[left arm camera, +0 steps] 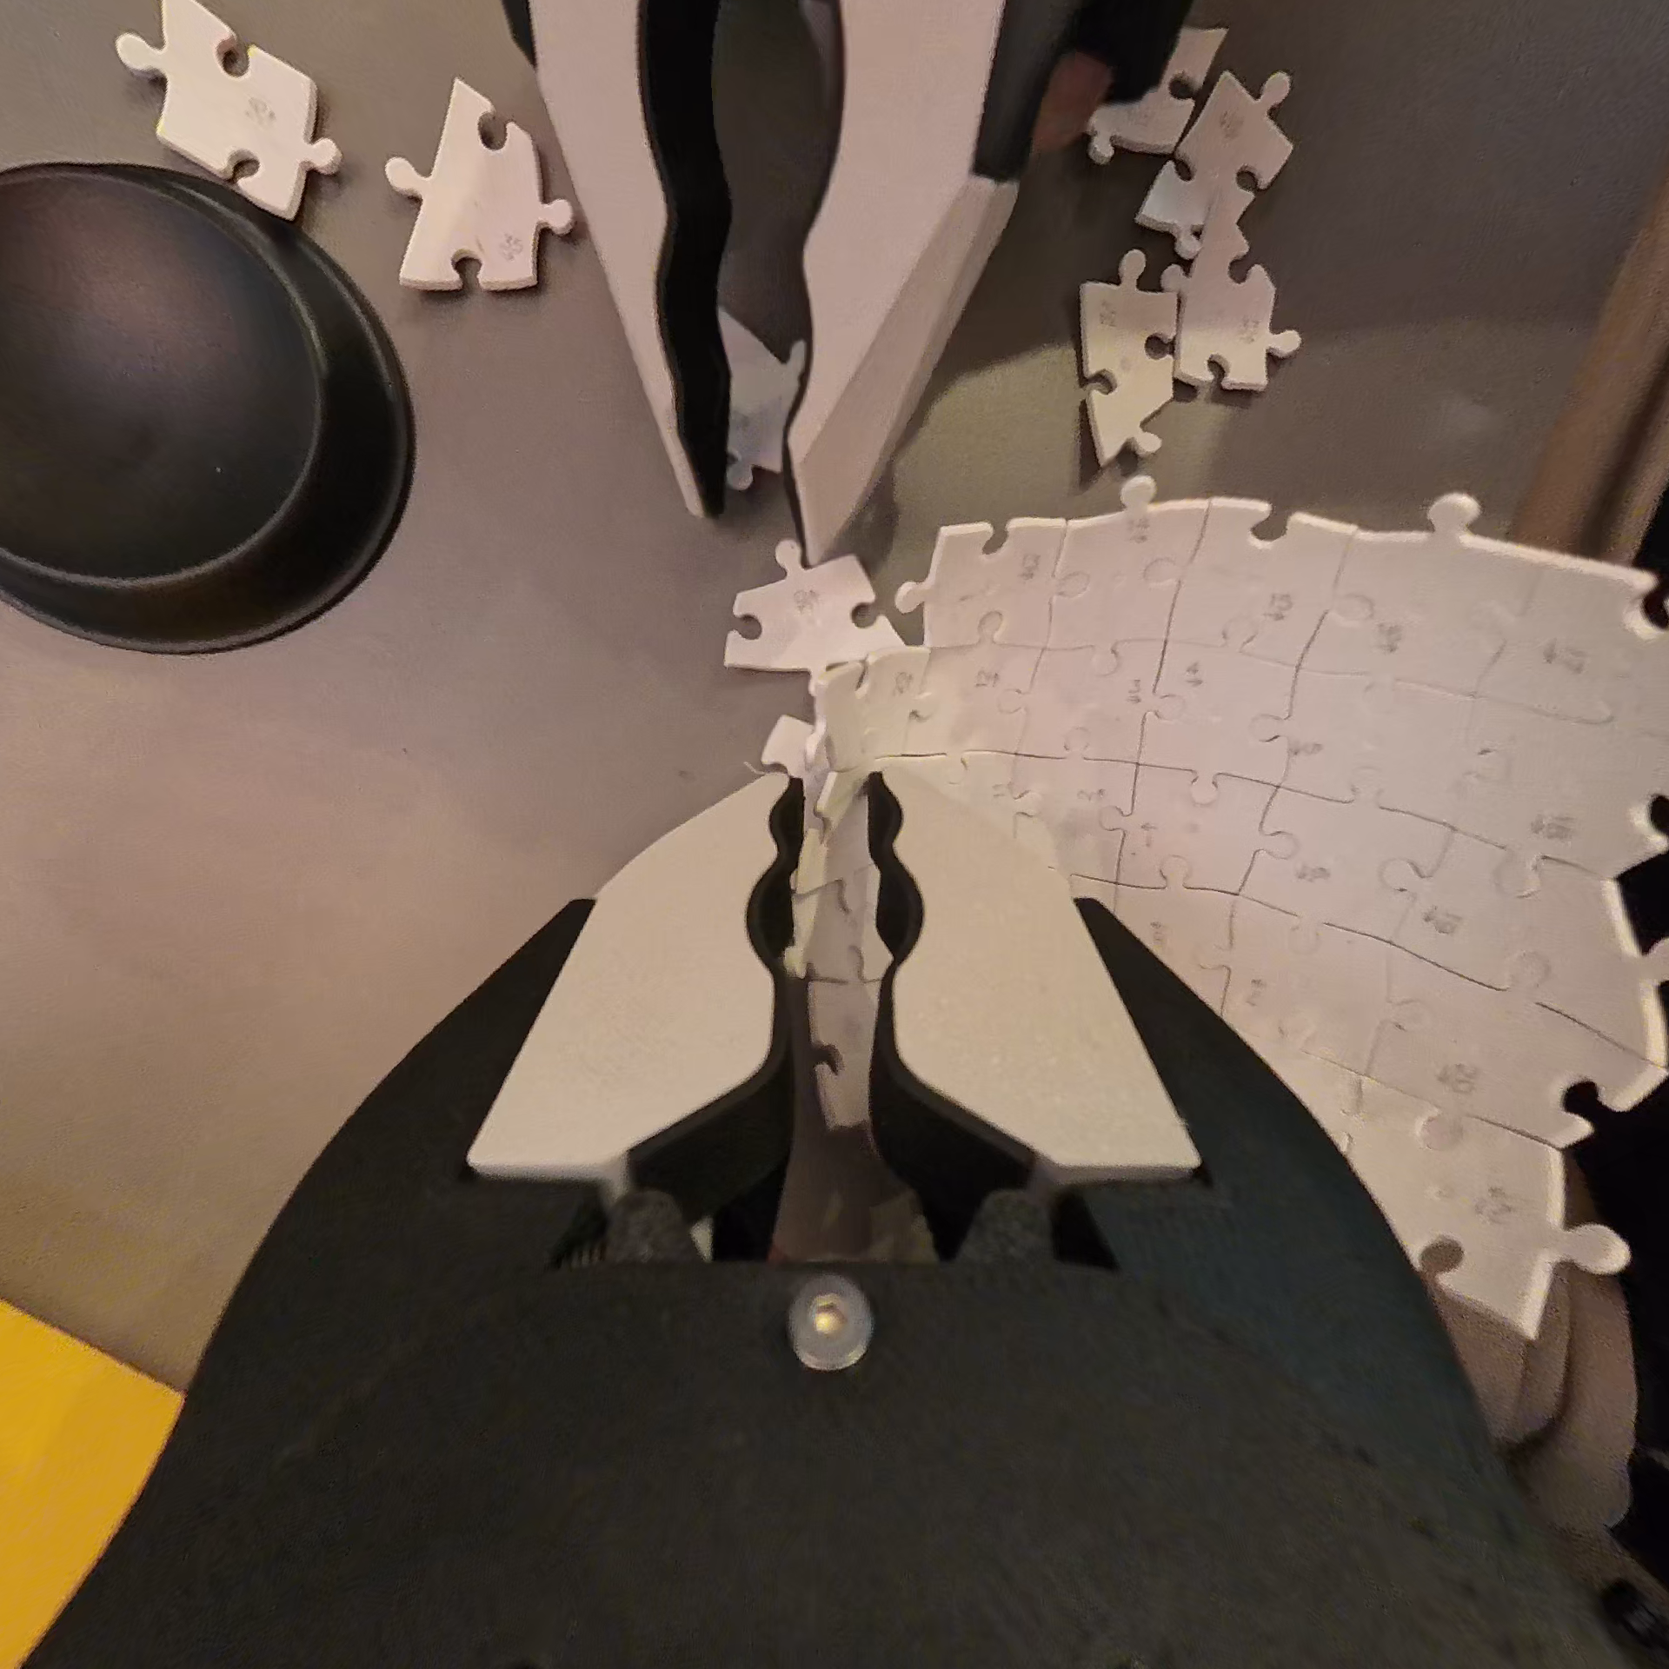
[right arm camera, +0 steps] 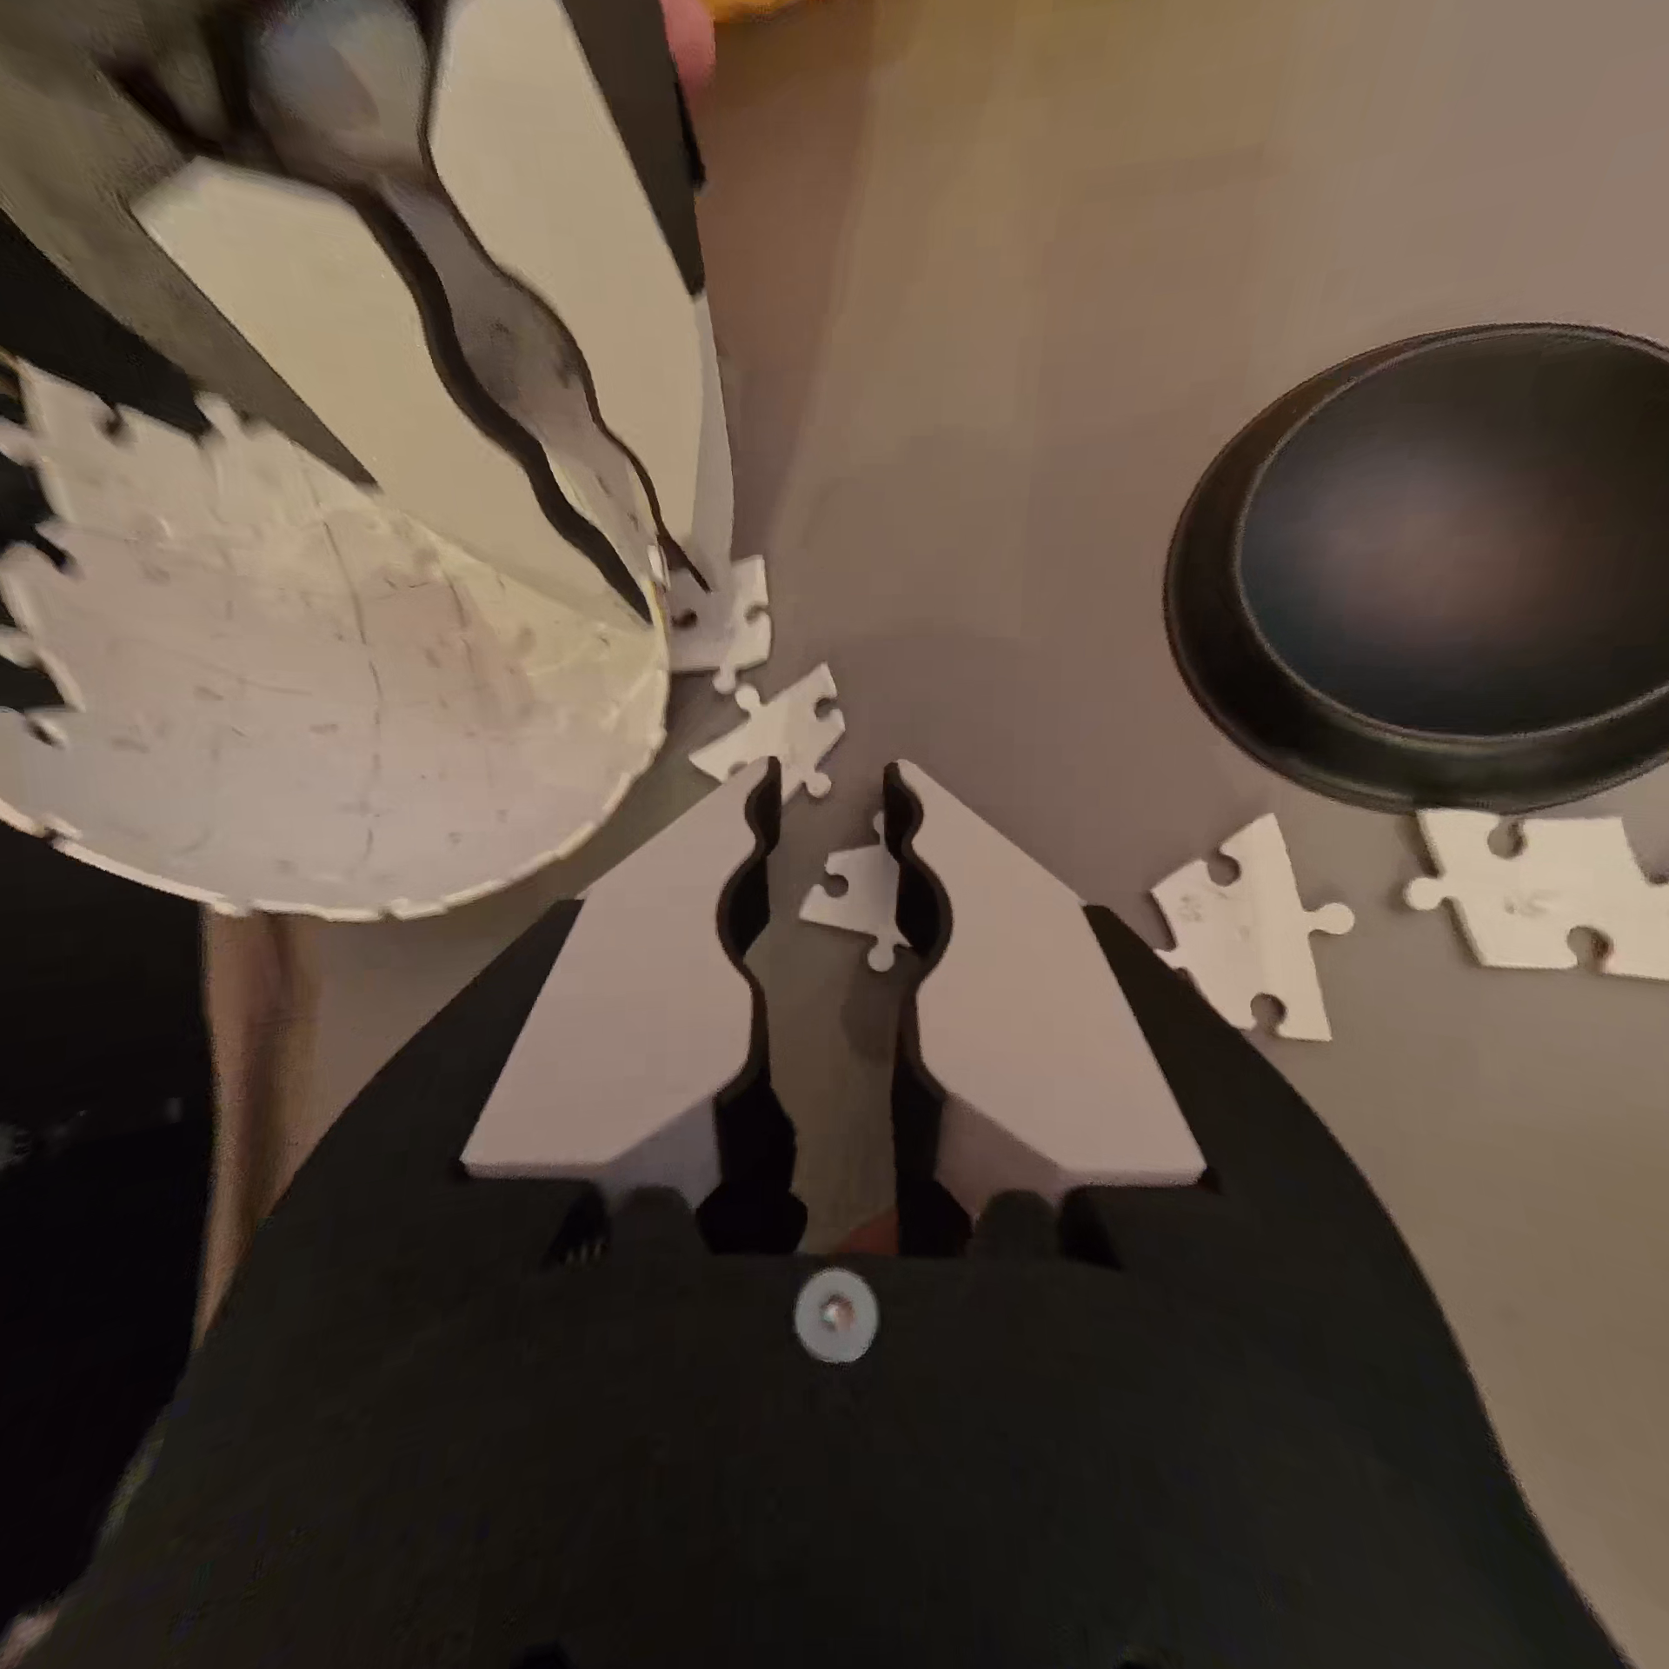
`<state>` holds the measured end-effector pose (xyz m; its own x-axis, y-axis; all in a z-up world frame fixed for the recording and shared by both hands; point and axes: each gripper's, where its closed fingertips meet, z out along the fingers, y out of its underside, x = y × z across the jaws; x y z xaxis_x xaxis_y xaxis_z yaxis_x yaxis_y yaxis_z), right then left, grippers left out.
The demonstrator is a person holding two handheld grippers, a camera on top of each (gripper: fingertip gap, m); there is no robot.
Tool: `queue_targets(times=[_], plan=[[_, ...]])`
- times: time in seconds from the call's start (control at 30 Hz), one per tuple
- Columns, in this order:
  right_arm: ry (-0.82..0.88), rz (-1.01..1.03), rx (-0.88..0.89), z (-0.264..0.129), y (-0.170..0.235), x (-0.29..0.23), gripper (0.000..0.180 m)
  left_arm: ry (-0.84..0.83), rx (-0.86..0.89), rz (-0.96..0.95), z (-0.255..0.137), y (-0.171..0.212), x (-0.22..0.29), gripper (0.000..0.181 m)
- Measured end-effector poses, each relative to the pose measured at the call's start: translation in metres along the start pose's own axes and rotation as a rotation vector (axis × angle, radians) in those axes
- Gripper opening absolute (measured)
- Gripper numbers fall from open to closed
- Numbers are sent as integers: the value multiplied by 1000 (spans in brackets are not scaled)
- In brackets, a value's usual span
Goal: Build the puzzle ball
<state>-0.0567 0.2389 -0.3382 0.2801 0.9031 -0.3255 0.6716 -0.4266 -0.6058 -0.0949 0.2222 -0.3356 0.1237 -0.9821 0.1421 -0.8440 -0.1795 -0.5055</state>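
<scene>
The partly built puzzle ball (left arm camera: 1310, 813) is a curved white shell of joined pieces. My left gripper (left arm camera: 835, 795) is shut on the shell's left edge and holds it above the grey table; it also shows in the right wrist view (right arm camera: 668, 587) with the shell (right arm camera: 271, 677). My right gripper (right arm camera: 831, 777) is open over a loose white piece (right arm camera: 853, 890) that lies between its fingers without touching the left one. The right gripper also shows in the left wrist view (left arm camera: 759, 506), pointing down. Another loose piece (left arm camera: 804, 614) lies beside the shell's edge.
A black bowl-shaped stand (left arm camera: 163, 406) sits on the table, at the right in the right wrist view (right arm camera: 1445, 578). Loose white pieces lie near it (left arm camera: 239, 113) (left arm camera: 483, 194) and in a cluster (left arm camera: 1192, 226). A yellow object (left arm camera: 63, 1445) is at the lower left.
</scene>
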Motion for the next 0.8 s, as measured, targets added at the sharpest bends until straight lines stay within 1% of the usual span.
queue_targets(times=[0.03, 0.07, 0.27, 0.43, 0.6, 0.7, 0.8], plan=[[21, -44, -25, 2, 2, 1, 22, 0, -1, 2, 0, 1, 0, 13], [38, -73, -27, 2, 1, 3, 25, 2, -4, 4, 0, 1, 1, 13], [9, -161, -77, 6, 4, -7, 26, 1, -20, 12, 0, 4, 4, 13], [72, -332, -74, 10, 4, -6, 28, 11, -29, 23, -2, 7, 7, 14], [63, -417, -74, 14, 3, -10, 39, 7, -24, 27, -1, 8, 8, 14], [58, -403, -55, 16, 2, -13, 20, 4, -23, 24, -1, 8, 7, 14], [32, -370, -39, 17, 2, -17, 19, 1, -29, 23, -1, 10, 7, 14]])
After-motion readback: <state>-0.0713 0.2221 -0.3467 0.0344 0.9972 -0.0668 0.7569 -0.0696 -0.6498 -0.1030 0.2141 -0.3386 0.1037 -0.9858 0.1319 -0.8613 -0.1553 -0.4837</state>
